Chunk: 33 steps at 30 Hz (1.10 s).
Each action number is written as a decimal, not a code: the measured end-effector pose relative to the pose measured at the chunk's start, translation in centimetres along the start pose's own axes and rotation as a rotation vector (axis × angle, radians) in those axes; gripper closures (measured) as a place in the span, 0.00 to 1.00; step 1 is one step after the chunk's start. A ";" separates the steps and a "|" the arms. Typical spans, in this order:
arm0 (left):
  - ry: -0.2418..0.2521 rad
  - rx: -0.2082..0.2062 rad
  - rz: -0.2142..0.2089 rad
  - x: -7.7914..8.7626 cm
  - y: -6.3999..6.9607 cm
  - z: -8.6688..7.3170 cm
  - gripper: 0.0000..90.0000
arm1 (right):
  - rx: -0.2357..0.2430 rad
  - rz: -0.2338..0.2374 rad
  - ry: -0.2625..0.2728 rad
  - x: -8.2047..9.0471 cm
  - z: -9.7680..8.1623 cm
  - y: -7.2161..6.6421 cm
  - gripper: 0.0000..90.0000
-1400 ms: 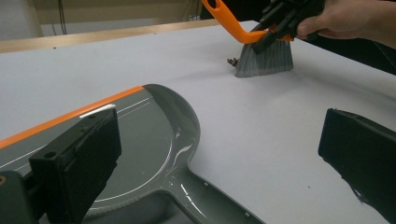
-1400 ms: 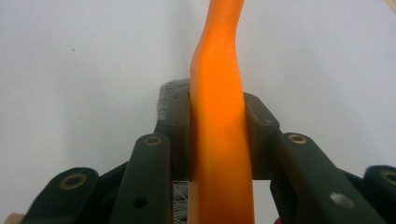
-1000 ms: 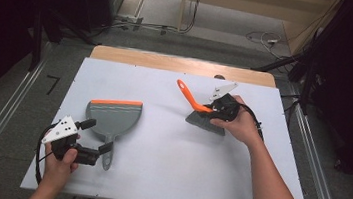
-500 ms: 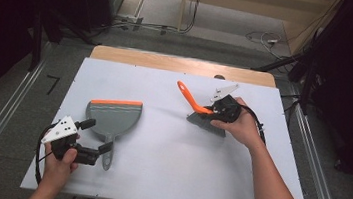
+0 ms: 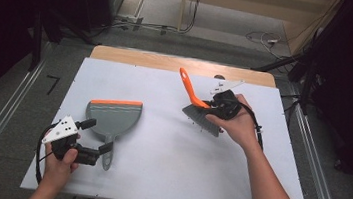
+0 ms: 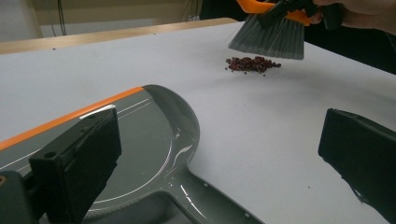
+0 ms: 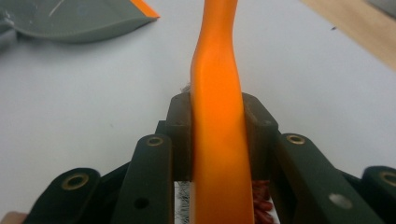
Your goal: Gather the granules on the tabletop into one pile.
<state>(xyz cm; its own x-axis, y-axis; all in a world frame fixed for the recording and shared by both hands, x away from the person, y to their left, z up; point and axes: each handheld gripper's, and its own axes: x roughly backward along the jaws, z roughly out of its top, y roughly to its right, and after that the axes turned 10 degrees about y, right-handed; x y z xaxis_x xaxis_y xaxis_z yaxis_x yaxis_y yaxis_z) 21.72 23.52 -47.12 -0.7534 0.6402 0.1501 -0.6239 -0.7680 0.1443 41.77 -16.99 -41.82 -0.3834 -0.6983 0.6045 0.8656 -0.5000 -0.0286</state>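
Your R gripper (image 5: 212,107) pinched the brush (image 5: 195,104) by its orange handle near the desk's (image 5: 155,177) far-right edge, over red beans (image 6: 252,64). L gripper (image 5: 97,141) spread, straddling the dustpan (image 5: 113,116) handle, front-left.

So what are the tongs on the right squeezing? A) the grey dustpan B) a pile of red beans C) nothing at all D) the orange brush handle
D: the right tongs are closed on both sides of the orange brush handle, while the dustpan lies flat on the table.
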 end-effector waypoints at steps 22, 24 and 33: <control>0.001 0.001 0.000 0.1 -0.1 0.0 0.00 | -0.325 -0.215 -0.064 -2.7 -2.1 1.6 0.75; 0.001 0.001 0.000 0.1 -0.1 0.0 0.00 | -0.323 -0.210 -0.052 -2.4 -2.0 1.5 0.75; -0.001 0.001 0.001 0.1 -0.1 0.0 0.00 | -0.307 -0.194 0.016 -0.3 -1.1 1.2 0.75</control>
<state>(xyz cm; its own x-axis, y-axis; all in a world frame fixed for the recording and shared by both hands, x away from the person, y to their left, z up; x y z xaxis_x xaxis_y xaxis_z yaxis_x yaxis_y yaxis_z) 21.72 23.67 -47.14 -0.7537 0.6396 0.1511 -0.6230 -0.7685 0.1457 42.60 -17.99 -42.89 -0.5378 -0.5821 0.6099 0.6402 -0.7526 -0.1538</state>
